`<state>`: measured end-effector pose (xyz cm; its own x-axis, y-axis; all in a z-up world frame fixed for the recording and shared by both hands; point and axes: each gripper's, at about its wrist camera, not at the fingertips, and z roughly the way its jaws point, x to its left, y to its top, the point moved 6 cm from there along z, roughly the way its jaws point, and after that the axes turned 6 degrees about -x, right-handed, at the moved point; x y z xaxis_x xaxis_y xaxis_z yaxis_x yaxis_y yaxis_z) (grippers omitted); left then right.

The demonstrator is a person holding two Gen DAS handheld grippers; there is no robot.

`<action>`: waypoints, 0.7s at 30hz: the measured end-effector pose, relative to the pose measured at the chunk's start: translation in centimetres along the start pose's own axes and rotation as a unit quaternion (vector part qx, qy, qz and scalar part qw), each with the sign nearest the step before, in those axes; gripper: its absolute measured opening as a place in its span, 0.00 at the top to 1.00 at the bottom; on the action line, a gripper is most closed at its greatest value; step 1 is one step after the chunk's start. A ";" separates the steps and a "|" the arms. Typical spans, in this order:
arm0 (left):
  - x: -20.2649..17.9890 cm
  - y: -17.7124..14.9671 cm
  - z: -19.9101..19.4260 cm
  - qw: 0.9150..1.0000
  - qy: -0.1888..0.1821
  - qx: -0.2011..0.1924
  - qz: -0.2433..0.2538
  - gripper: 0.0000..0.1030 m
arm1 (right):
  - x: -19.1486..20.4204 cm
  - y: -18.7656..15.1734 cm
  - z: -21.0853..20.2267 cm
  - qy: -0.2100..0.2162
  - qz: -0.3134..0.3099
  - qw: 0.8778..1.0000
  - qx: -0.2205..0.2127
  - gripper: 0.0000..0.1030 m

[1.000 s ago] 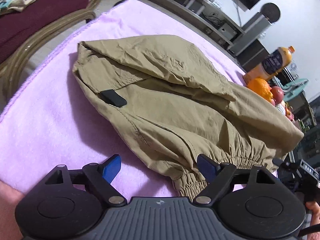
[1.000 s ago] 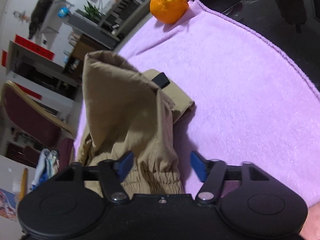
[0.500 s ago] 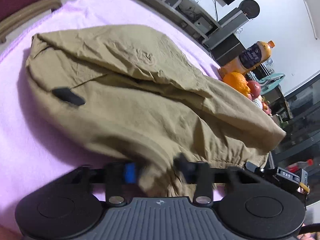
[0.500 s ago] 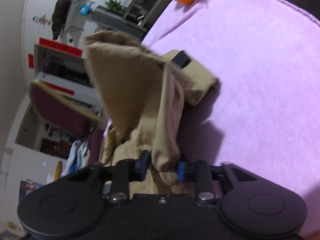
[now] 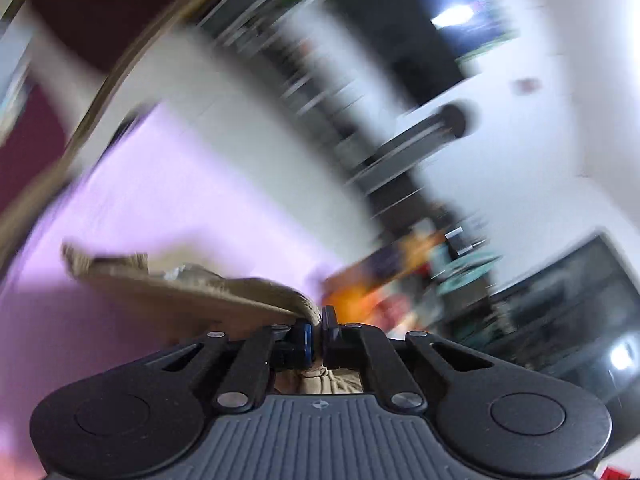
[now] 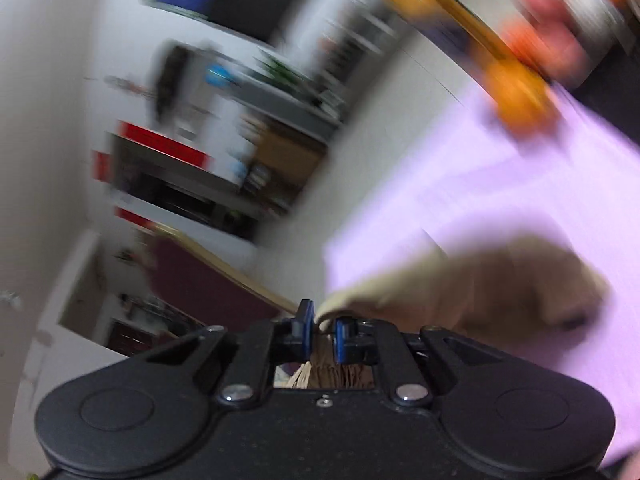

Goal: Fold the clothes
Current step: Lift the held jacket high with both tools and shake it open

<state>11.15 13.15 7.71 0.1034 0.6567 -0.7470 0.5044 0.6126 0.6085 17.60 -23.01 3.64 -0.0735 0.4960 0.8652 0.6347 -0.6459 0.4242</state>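
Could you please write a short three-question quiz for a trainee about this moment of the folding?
1. True or false: the left gripper is shut on the khaki garment.
2. What colour is the cloth covering the table?
3. Between the right gripper pads there is: A) khaki fabric B) an orange C) nothing.

Key: 1 true; 2 light purple; 3 A, and its jaws are closing on the fabric.
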 end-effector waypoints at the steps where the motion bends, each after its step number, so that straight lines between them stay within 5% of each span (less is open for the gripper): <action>1: -2.8 1.5 -2.0 0.999 -0.032 -0.031 0.023 0.99 | 3.4 1.2 -1.4 0.024 -0.028 0.999 -0.023 0.89; 4: -9.1 4.2 -8.7 0.983 -0.114 -0.126 0.064 0.98 | 12.2 3.4 -7.6 0.113 -0.106 0.983 -0.101 0.90; 7: -11.9 5.1 -13.4 0.972 -0.137 -0.180 0.066 0.98 | 16.0 3.9 -12.4 0.129 -0.138 0.971 -0.143 0.89; 9: -13.6 5.0 -15.6 0.966 -0.153 -0.195 0.068 0.98 | 16.9 4.2 -14.2 0.125 -0.122 0.976 -0.128 0.89; 12: -16.4 4.2 -19.3 0.948 -0.189 -0.235 0.099 0.98 | 19.0 3.7 -17.9 0.155 -0.156 0.963 -0.156 0.89; 21: -19.0 3.6 -21.1 0.942 -0.191 -0.256 0.108 0.97 | 22.7 3.8 -20.8 0.182 -0.205 0.944 -0.183 0.89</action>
<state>-7.12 12.19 29.74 0.5063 0.6442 -0.5732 -0.0324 0.6785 0.7339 2.33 -26.24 30.49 -0.5579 0.5579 0.6144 0.1928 -0.6330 0.7498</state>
